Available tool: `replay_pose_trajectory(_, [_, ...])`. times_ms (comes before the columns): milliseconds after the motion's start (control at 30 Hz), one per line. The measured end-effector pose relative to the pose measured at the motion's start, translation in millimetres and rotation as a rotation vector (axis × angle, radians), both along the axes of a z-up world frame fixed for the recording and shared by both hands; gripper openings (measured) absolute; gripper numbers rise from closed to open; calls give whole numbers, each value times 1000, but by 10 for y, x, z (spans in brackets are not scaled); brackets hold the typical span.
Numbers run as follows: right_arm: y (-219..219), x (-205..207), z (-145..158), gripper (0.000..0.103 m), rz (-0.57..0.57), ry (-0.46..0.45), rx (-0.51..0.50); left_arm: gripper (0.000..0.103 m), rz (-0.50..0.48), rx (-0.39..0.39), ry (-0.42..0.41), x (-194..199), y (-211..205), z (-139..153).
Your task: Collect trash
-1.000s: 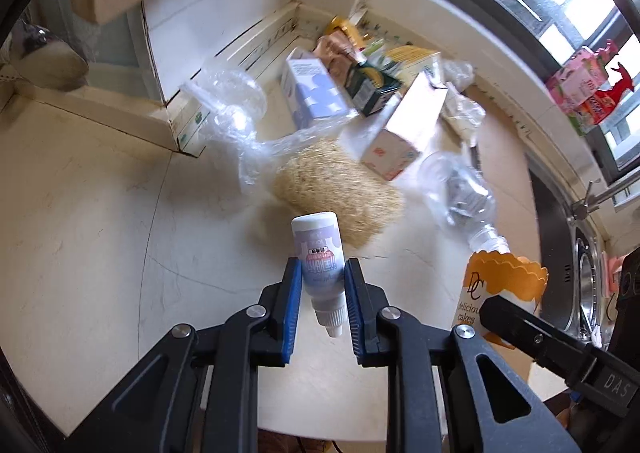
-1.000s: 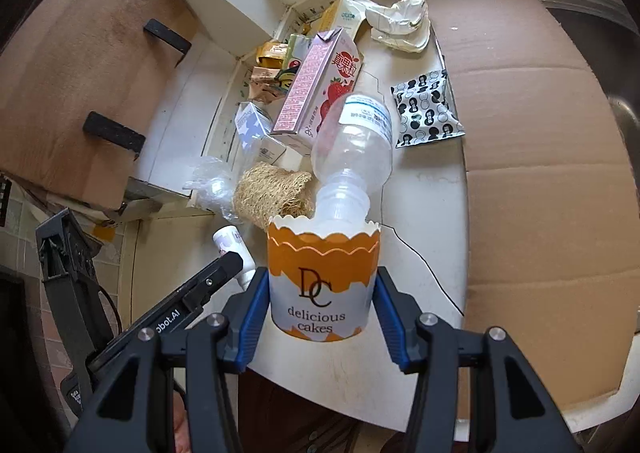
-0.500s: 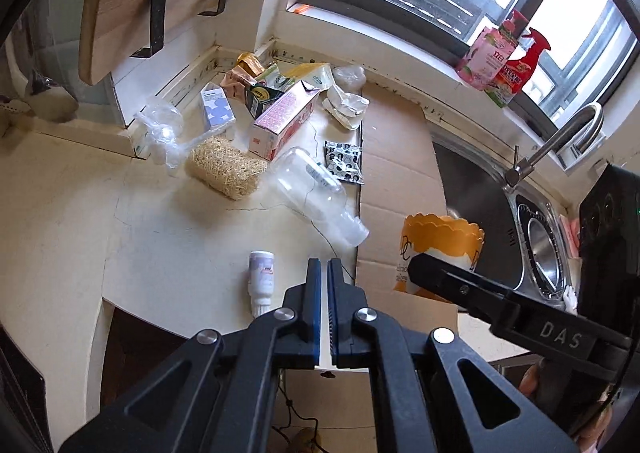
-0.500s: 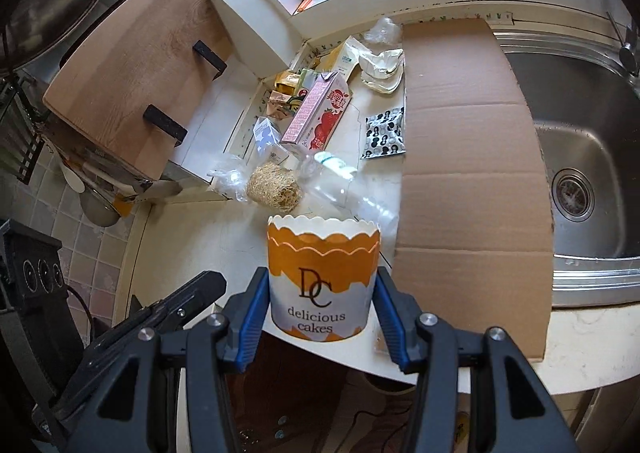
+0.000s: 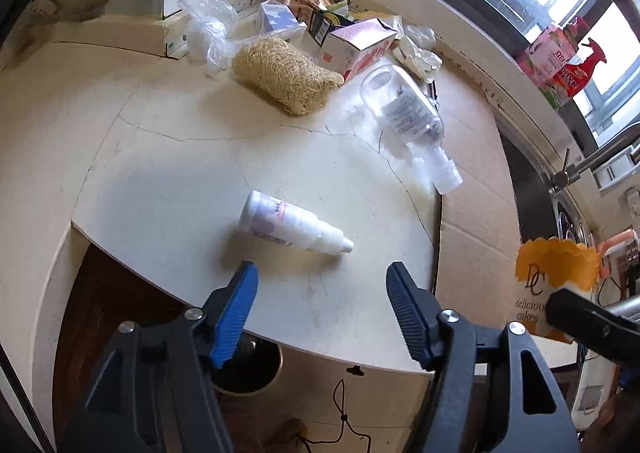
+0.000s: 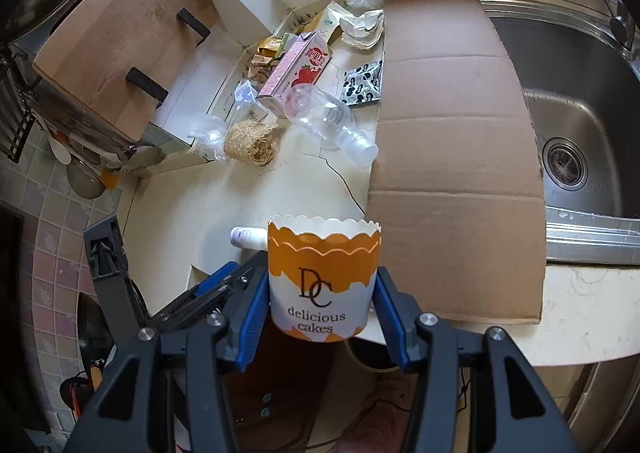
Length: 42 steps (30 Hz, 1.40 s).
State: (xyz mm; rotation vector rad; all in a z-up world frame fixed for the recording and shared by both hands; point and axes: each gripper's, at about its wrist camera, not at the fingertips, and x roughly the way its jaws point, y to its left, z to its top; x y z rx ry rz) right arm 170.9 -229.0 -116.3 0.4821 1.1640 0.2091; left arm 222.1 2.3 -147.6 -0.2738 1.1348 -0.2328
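Left gripper [image 5: 320, 281] has its jaws wide open, empty, over the small bottle [image 5: 294, 227] lying near the surface's front edge. Right gripper [image 6: 320, 301] is clamped on the cup [image 6: 323, 279]. Next it looks like: drop, close on the bottle, put it in the cup.

Bare counter [image 5: 168, 173] around small white bottle [image 5: 294, 227]; litter heap [image 5: 320, 37] beyond

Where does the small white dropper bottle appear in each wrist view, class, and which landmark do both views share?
Left wrist view: the small white dropper bottle lies on its side at centre, on the counter ahead of the open left gripper.
Right wrist view: only its end peeks out left of the paper cake cup, which hides the rest.
Shared landmark: the clear plastic bottle.
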Motion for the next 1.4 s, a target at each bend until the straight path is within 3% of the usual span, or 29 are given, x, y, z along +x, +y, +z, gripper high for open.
replay_pose_trajectory(233, [45,43,-72,51,-7,15,24,68,83,-91,99,256,189,-107])
replay_pose_trajectory(533, [99,173,-132,51,-8,25,33,63,133,-157,113,555,242,-106])
replay_pose_trajectory(667, [111,233,-167,51,-10,30,42,57,109,-140,129,643,152,-91])
replay_pose_trajectory(900, [67,280,-223,51,-20,39,55,56,46,-54,123,710,34,-55])
replay_pose_trajectory(1100, [3,289,-283,51,-32,53,68,56,49,19,124,598,61,58])
replay_pose_trajectory(1233, [-20,316,-331,51,-40,65,69,56,85,29,196,539,40,15])
replay_pose_trajectory(1400, [-30,337,-347,51,-34,62,69,56,134,-22,280,453,16,-78])
